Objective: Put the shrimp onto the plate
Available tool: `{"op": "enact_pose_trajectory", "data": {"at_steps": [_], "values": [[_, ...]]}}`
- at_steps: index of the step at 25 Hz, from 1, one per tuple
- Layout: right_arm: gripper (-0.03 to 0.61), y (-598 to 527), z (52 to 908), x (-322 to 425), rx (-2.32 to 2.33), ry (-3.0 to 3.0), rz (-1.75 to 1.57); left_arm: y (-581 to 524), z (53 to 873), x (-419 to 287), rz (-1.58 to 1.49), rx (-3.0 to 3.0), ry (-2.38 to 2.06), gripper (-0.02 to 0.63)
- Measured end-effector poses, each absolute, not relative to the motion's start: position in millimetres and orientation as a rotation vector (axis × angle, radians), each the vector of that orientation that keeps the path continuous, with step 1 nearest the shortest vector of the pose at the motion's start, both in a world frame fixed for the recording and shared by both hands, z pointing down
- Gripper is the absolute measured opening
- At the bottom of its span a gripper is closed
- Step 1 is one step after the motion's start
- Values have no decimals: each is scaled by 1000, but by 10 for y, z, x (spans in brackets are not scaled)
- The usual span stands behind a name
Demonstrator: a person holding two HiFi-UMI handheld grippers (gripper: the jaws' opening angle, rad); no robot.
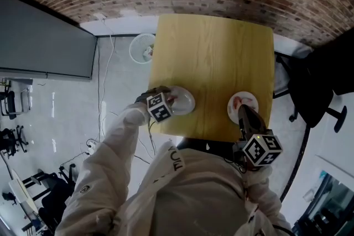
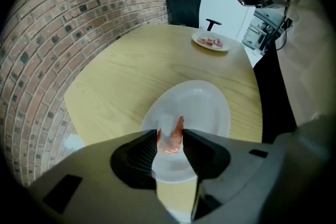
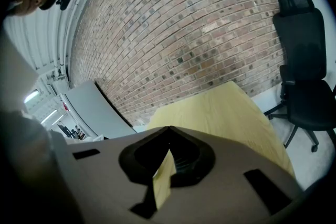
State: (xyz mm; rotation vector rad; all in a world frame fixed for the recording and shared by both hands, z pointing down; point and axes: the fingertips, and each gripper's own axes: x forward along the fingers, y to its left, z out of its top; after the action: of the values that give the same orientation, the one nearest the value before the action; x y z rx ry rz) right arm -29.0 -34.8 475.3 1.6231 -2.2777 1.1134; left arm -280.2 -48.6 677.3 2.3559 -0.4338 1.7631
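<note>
A pink shrimp (image 2: 170, 139) sits upright between the pads of my left gripper (image 2: 170, 143), which is shut on it just above an empty white plate (image 2: 202, 107). In the head view that gripper (image 1: 167, 102) hovers over the near side of the same plate (image 1: 185, 101), at the table's front left. A second small plate (image 1: 243, 102) holding several shrimp (image 2: 211, 42) stands at the front right. My right gripper (image 1: 244, 113) reaches over that plate's near edge. Its jaws (image 3: 168, 131) meet at the tips with nothing between them.
The wooden table (image 1: 215, 58) stands against a brick wall. A black office chair (image 1: 318, 91) is to its right, and a round fan (image 1: 142, 48) lies on the floor at its back left. A grey panel (image 1: 44, 41) stands further left.
</note>
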Motion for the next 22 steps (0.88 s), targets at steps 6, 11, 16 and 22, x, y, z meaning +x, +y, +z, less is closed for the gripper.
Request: {"op": "enact_pose_trajectory", "data": {"at_steps": [6, 11, 16, 22], "values": [[23, -299, 4755, -231, 1607, -2296, 1117, -449, 6708, -2732, 1740, 2352, -481, 152], [23, -282, 4740, -137, 1588, -2301, 1119, -404, 6644, -2651, 1725, 2349, -515, 150], [23, -299, 4740, -21, 1578, -2312, 1122, -370, 6590, -2552, 1713, 2350, -541, 149], [23, -249, 4750, 79, 1568, -2310, 1139, -325, 6529, -2427, 1705, 2354, -553, 149]]}}
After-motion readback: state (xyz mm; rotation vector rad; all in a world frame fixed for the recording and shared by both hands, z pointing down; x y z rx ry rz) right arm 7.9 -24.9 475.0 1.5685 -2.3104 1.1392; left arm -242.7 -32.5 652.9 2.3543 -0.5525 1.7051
